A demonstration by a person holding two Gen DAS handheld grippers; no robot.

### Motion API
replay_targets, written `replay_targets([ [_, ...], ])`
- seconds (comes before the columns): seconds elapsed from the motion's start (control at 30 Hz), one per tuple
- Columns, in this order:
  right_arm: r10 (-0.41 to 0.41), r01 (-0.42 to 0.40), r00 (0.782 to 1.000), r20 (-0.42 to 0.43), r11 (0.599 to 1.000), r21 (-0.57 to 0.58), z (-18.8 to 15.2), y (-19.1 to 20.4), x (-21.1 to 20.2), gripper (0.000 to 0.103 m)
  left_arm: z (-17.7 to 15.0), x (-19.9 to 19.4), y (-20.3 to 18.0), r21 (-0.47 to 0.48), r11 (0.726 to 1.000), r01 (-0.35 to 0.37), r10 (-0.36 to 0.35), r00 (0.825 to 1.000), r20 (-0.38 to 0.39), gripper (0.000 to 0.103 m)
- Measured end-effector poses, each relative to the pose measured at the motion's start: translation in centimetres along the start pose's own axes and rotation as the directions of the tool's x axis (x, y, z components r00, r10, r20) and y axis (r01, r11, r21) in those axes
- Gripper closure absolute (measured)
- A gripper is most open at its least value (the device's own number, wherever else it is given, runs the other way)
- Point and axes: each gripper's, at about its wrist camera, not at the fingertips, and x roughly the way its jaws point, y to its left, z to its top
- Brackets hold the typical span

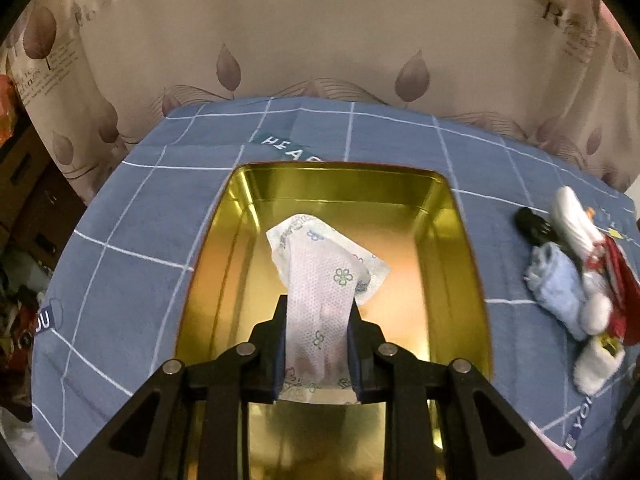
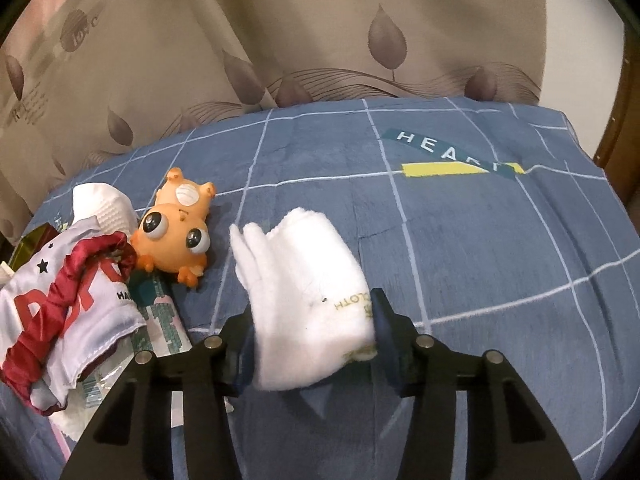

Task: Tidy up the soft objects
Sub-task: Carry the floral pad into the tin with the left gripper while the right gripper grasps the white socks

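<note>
A thin white wipe (image 1: 320, 264) with small green flower prints hangs from my left gripper (image 1: 318, 304), which is shut on it. It is held above the inside of a gold metal tin (image 1: 440, 208) standing on the blue checked cloth. In the right wrist view a folded white fluffy cloth (image 2: 304, 264) with gold lettering lies on the same blue cover. My right gripper (image 2: 312, 306) has a finger against each side of it, and the pads press on its lower end.
An orange bug-eyed toy (image 2: 176, 236), a red-and-white printed fabric bag (image 2: 68, 300) and a white textured piece (image 2: 104, 204) lie left of the white cloth. A light-blue cloth (image 1: 556, 280) and a black item (image 1: 532, 224) lie right of the tin. A leaf-print curtain (image 2: 320, 40) hangs behind.
</note>
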Motion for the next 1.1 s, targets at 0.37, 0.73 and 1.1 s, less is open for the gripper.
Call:
replay_targets([
  [0.37, -0.038, 0.038, 0.999, 0.013, 0.999, -0.02, -0.5, 0.3, 0.5, 0.056, 2.0, 3.2, 1.5, -0.002, 0.999, -0.036, 0.036, 0.999, -0.038, 0.074],
  [0.73, -0.052, 0.053, 0.999, 0.006, 0.998, -0.035, -0.5, 0.3, 0.7, 0.055, 2.1, 3.5, 2.4, -0.03, 0.999, -0.033, 0.032, 0.998, -0.049, 0.052],
  [1.1, -0.07, 0.07, 0.998, 0.006, 0.996, -0.047, -0.6, 0.9, 0.8, 0.055, 0.0, -2.8, 1.8, 0.019, 0.996, -0.089, 0.088, 0.993, 0.078, 0.051],
])
